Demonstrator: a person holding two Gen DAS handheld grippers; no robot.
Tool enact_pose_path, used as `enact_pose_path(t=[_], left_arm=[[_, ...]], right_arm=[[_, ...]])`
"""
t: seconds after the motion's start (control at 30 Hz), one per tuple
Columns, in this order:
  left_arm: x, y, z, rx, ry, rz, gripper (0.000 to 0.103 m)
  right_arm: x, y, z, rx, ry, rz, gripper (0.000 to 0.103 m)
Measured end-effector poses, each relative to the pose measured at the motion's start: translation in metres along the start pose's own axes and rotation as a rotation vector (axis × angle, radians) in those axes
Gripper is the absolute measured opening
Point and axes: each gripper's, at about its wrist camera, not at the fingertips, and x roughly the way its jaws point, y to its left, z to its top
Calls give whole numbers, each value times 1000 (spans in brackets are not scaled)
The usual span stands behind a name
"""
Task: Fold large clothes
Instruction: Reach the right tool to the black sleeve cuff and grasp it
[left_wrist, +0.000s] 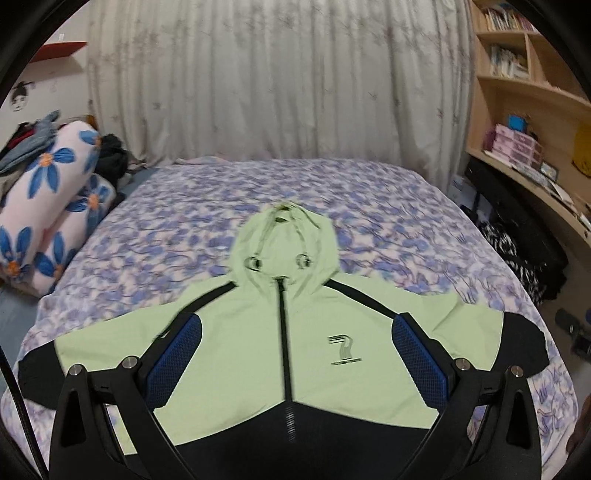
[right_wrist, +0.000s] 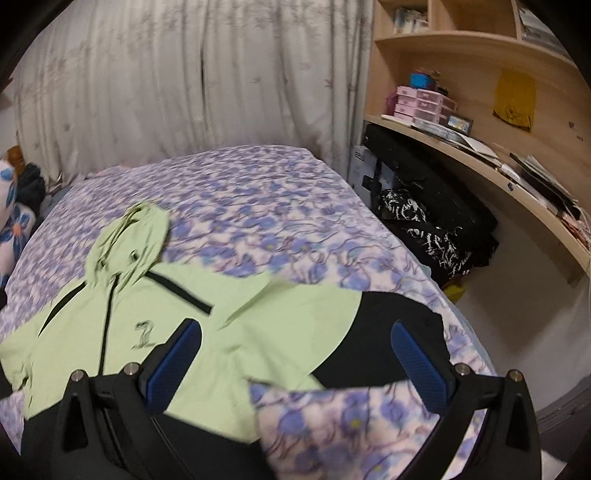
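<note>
A light green hooded jacket (left_wrist: 251, 347) with black cuffs, black hem and a black zip lies face up and spread flat on the bed, hood pointing away. My left gripper (left_wrist: 295, 332) is open and empty, hovering above the jacket's chest. My right gripper (right_wrist: 295, 339) is open and empty, above the jacket's right sleeve (right_wrist: 295, 325) and its black cuff (right_wrist: 391, 332). The jacket's body also shows in the right wrist view (right_wrist: 74, 339).
The bed has a purple floral cover (left_wrist: 369, 206). Floral pillows (left_wrist: 48, 206) and piled clothes lie at the left. A wooden desk and shelves (right_wrist: 480, 155) stand at the right, with dark bags (right_wrist: 436, 229) under the desk. A curtain (left_wrist: 280, 81) hangs behind.
</note>
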Motion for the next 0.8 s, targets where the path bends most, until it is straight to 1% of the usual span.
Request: enact_pose_path(t=[0.07,0.17,0.27,0.3,0.37,0.4,0.47,0.53,0.6,0.7,0.8], left_arm=[[15,-17,1,25,-10,-2,102],[39,-39,-3,41,-17,-20,102],[65,-61,-8,38,-4,-52,102],[74,-68,-9,42,-6,-53,102],[92,-84,-11,60,16,-60,102],[99,-91,-12,68,28,-69,102],[115,-103,-17,72,55,-57,102],[131,-114,-20,65,91,-66,102],[144,-120,-24,50,120,-73,102],[160,-127,-30,28,146,-54,102],[174,-137,-36,38,178,-39,102]], right_arm=[[18,-18,5,27,17,-12,103],[52,-52,7,78,75,-26,103],[78,-77,3,106,114,-63,103],[89,-87,1,119,129,-69,103],[111,-107,-6,153,171,-66,103],[120,-117,-10,178,195,-60,103],[140,-140,-20,237,239,-43,101],[158,-159,-30,285,280,-60,100],[172,-178,-43,345,321,-59,100],[191,-201,-64,441,381,-36,97],[207,-216,-83,525,431,7,93]])
